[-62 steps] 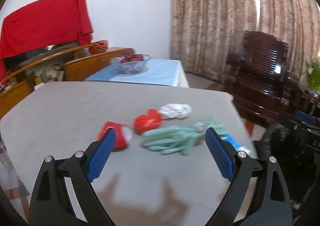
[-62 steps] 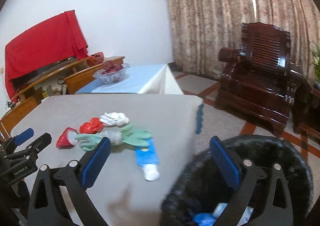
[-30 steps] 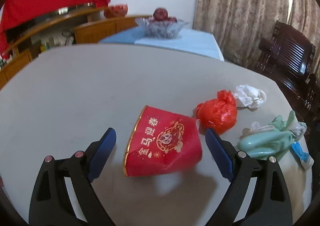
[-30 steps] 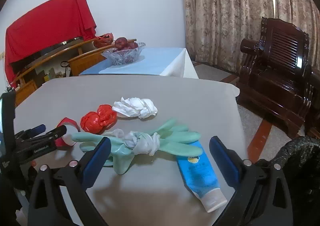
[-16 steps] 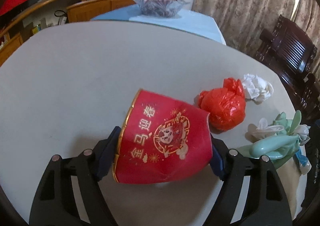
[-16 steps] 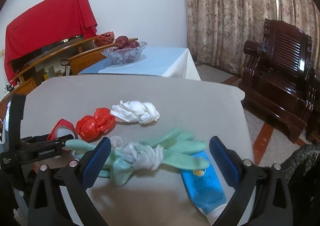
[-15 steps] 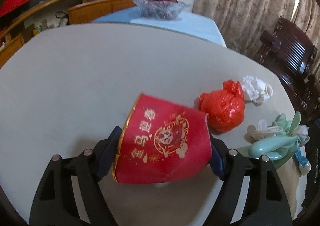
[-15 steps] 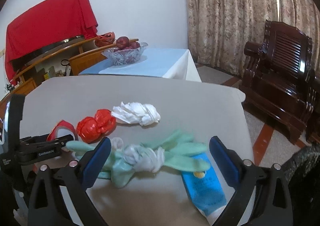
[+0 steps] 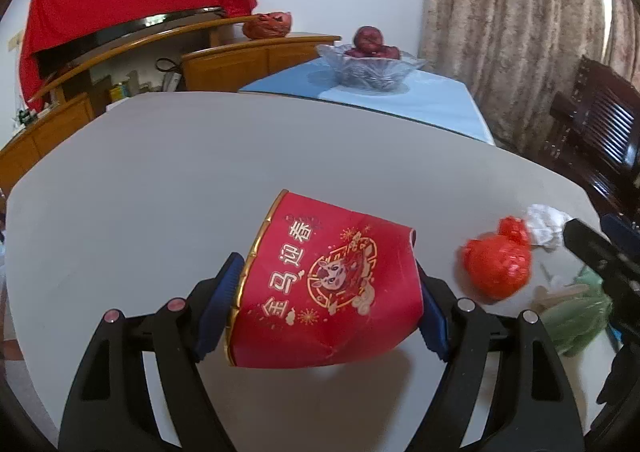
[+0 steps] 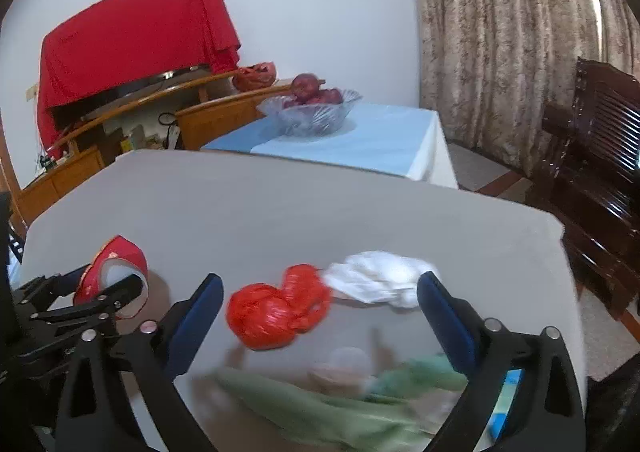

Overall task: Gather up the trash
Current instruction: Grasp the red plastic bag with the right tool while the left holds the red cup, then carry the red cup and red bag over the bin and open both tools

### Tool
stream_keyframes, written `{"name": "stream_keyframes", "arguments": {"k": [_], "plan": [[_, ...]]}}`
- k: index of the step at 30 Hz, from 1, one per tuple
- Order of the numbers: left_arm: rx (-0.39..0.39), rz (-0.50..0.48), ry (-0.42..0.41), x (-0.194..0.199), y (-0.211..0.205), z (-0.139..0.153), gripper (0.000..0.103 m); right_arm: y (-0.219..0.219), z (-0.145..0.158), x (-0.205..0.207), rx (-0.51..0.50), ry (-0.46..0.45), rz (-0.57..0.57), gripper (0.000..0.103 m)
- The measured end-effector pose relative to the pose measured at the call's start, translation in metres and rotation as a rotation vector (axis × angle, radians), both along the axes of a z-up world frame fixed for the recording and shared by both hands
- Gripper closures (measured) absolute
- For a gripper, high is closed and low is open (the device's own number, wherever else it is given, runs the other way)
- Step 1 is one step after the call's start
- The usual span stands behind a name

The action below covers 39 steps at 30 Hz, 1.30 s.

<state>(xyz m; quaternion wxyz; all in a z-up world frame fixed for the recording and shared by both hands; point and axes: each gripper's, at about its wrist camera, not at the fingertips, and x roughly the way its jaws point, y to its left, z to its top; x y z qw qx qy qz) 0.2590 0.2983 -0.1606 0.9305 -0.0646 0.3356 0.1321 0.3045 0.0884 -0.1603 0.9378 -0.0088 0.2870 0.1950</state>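
Note:
My left gripper (image 9: 328, 308) is shut on a red paper cup (image 9: 326, 286) with gold print, lying sideways between the blue pads, lifted a little off the grey table (image 9: 168, 180). The cup also shows at the left of the right wrist view (image 10: 116, 272). My right gripper (image 10: 320, 316) is open above the table, with a red plastic bag ball (image 10: 280, 308) and a crumpled white tissue (image 10: 380, 284) between its fingers. Green rubber gloves (image 10: 320, 408) lie blurred just under it. The red bag (image 9: 498, 262), tissue (image 9: 546, 222) and gloves (image 9: 576, 312) lie right of the cup.
A blue tube (image 10: 506, 396) lies at the table's right edge. Behind the grey table stands a blue-clothed table (image 10: 360, 144) with a glass fruit bowl (image 10: 312, 112). A wooden sideboard (image 9: 120, 92) is at the back left, a dark wooden armchair (image 10: 592, 156) to the right.
My left gripper has closed on the red cup and raised it slightly. My right gripper has moved forward and down over the gloves, toward the red bag and tissue.

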Motion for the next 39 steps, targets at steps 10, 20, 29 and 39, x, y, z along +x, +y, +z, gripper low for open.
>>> {"name": "stream_keyframes", "arguments": {"k": [10, 20, 29, 39], "plan": [[0.012, 0.015, 0.001, 0.000, 0.015, -0.004, 0.027, 0.031, -0.027, 0.015, -0.063, 0.097, 0.004, 0.023], [-0.004, 0.021, 0.003, -0.003, 0.018, -0.006, 0.027, 0.040, -0.034, 0.015, -0.023, 0.168, 0.100, 0.066], [0.016, -0.003, -0.051, -0.016, 0.002, 0.020, 0.027, 0.009, 0.007, -0.009, 0.044, 0.090, 0.097, 0.067], [0.014, -0.093, -0.134, -0.045, -0.058, 0.065, 0.027, -0.061, 0.054, -0.052, 0.060, 0.011, 0.050, 0.067]]}}
